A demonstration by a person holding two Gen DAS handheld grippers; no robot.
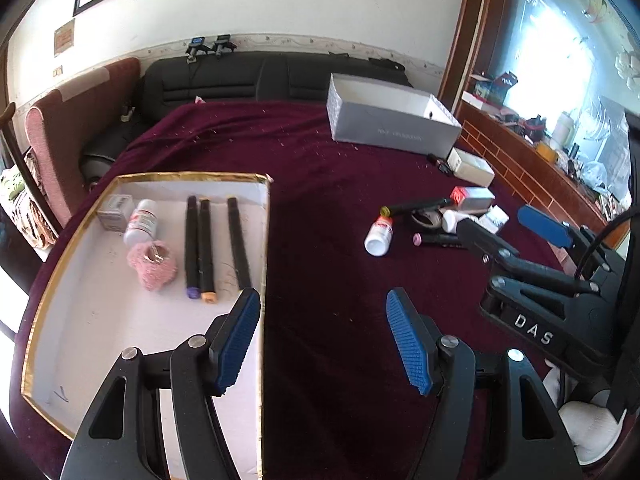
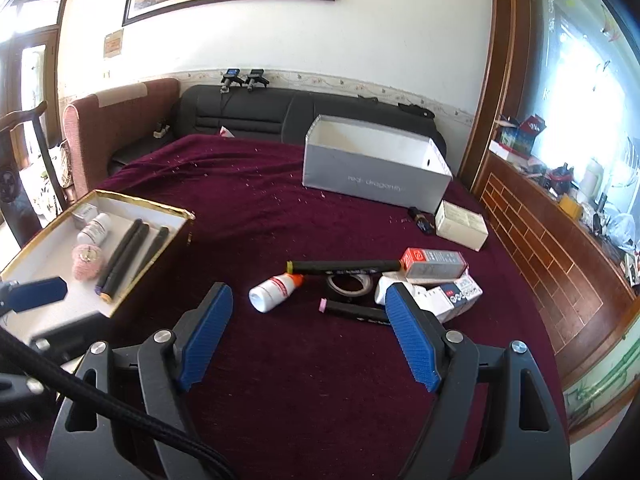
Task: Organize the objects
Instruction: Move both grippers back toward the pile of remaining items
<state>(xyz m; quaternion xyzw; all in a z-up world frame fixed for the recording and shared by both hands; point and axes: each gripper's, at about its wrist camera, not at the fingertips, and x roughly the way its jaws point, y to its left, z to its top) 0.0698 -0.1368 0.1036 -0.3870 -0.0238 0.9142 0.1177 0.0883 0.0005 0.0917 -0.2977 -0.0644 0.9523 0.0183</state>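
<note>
**Both grippers hanging open over the maroon cloth**

Blue-padded jaws of the left gripper (image 1: 322, 336) are standing apart with nothing between them, one finger over the near edge of the shallow white gold-rimmed box lid (image 1: 265, 240), the other over bare cloth. Beside it the right gripper (image 2: 308, 334) is also gaping wide and empty, hanging above the maroon velvet tablecloth (image 2: 280, 208).

Inside the lid three black marker pens (image 1: 204, 248) are lying side by side, with a small white bottle (image 1: 140, 226), a pink fuzzy puff (image 1: 154, 266) and a little grey box (image 1: 115, 213) next to them.

Ahead of the right gripper a loose cluster is waiting: a white red-labelled bottle on its side (image 2: 274, 290), a long black marker with a yellow cap (image 2: 344, 267), a dark roll of tape (image 2: 350, 286), a short black marker with a pink cap (image 2: 352, 312), a red-and-grey carton (image 2: 434, 264) and small white packets (image 2: 448, 296), several touching. Farther back a large grey open cardboard box (image 2: 372, 178) is standing, with a cream carton (image 2: 460, 224) just beside it.
</note>
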